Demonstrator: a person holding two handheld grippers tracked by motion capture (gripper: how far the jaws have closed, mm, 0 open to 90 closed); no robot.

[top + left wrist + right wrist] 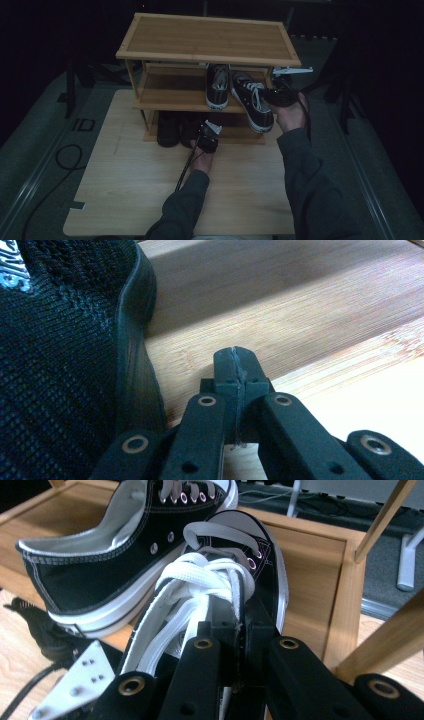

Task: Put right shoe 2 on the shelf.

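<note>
A person works at a wooden shoe rack (pixel 207 37) on a table (pixel 130 185), a gripper in each hand. The right gripper (pixel 280 95) is clenched on the side wall of a black canvas sneaker (pixel 252 100) with white laces, holding it tilted, heel out over the front edge of the middle shelf (pixel 170 92) at the rack's 3 o'clock side. In the right gripper view the jaws pinch the sneaker's (pixel 225 585) upper just beside the laces. A matching second sneaker (pixel 218 85) stands on the same shelf at the held one's 9 o'clock, their sides close together. The left gripper (pixel 207 140) sits low at the rack's 6 o'clock, before the bottom shelf, where a black knit shoe (pixel 167 130) rests. In the left gripper view its jaws are pressed together on nothing, the knit shoe (pixel 65 365) just beside them at 9 o'clock, over bare wood.
</note>
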